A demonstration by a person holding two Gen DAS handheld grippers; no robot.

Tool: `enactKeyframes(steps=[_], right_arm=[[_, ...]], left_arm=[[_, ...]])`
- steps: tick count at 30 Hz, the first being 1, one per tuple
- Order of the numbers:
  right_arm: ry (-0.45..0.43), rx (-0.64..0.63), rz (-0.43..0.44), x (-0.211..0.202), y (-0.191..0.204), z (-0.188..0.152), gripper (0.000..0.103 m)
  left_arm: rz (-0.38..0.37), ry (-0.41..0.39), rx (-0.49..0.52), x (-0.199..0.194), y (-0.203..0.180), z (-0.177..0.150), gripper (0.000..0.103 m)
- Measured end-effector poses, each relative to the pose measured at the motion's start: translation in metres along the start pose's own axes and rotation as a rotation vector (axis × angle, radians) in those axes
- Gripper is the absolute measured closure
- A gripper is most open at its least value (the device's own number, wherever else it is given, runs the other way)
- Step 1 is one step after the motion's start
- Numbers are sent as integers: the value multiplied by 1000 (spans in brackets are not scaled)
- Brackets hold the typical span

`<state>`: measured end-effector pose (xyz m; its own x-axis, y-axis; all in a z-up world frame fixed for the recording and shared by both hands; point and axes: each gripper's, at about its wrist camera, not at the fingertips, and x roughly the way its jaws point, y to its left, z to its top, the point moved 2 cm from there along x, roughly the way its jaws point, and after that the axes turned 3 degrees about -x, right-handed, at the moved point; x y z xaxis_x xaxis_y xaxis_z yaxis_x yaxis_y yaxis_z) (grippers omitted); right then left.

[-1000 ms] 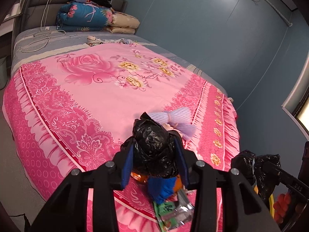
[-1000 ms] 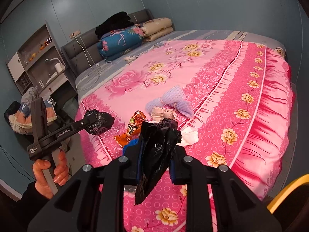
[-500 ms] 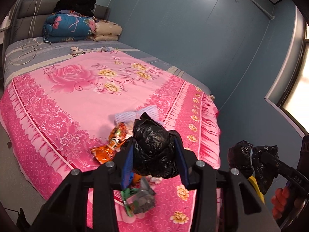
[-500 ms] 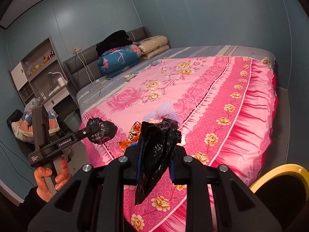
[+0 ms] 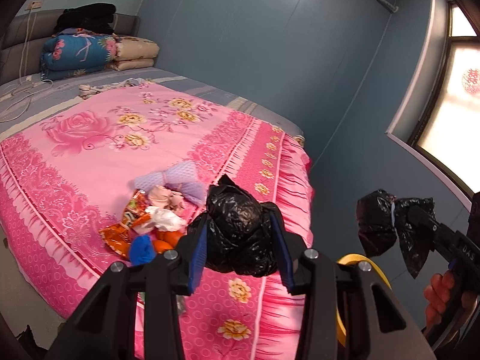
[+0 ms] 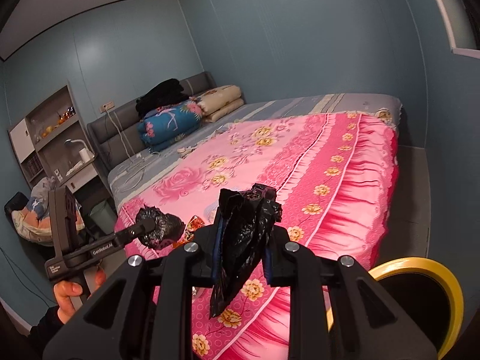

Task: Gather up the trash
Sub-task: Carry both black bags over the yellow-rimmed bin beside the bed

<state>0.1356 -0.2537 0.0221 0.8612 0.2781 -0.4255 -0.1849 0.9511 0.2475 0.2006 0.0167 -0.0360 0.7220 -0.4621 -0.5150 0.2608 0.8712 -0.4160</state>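
My left gripper is shut on a crumpled black trash bag, held above the near edge of the pink bed. My right gripper is shut on another bunch of black trash bag whose tail hangs down. Each gripper shows in the other view, the right one and the left one. A heap of trash lies on the bedspread: orange snack wrappers, white tissue, a blue scrap and a lilac mesh bow.
A bin with a yellow rim stands on the floor beside the bed's corner; it also shows in the left wrist view. Folded quilts lie at the headboard. Shelves and a desk stand at the left; a window is on the right.
Both grippers have pulled back and up from the bed, still gripping the black bag. More of the bed's foot, the floor and the yellow-rimmed bin have come into view.
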Motion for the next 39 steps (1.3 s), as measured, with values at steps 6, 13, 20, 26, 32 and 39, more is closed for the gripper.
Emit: enactKeyframes(steps=[6, 13, 20, 26, 32, 39], right_arm=[[-43, 37, -51, -26, -24, 3, 82], [-91, 74, -113, -59, -51, 4, 82], [-136, 111, -166, -87, -76, 3, 82], [-155, 137, -253, -105, -97, 1, 82], [-148, 178, -300, -117, -121, -4, 82], [-114, 193, -310, -113, -132, -8, 81]], left_arm=[[-44, 23, 57, 5, -38, -7, 65], [-109, 69, 145, 16, -88, -23, 65], [-178, 122, 192, 30, -131, -38, 65], [-233, 174, 229, 41, -159, -54, 65], [-267, 231, 267, 59, -182, -73, 65], [-291, 316, 288, 83, -205, -97, 65]])
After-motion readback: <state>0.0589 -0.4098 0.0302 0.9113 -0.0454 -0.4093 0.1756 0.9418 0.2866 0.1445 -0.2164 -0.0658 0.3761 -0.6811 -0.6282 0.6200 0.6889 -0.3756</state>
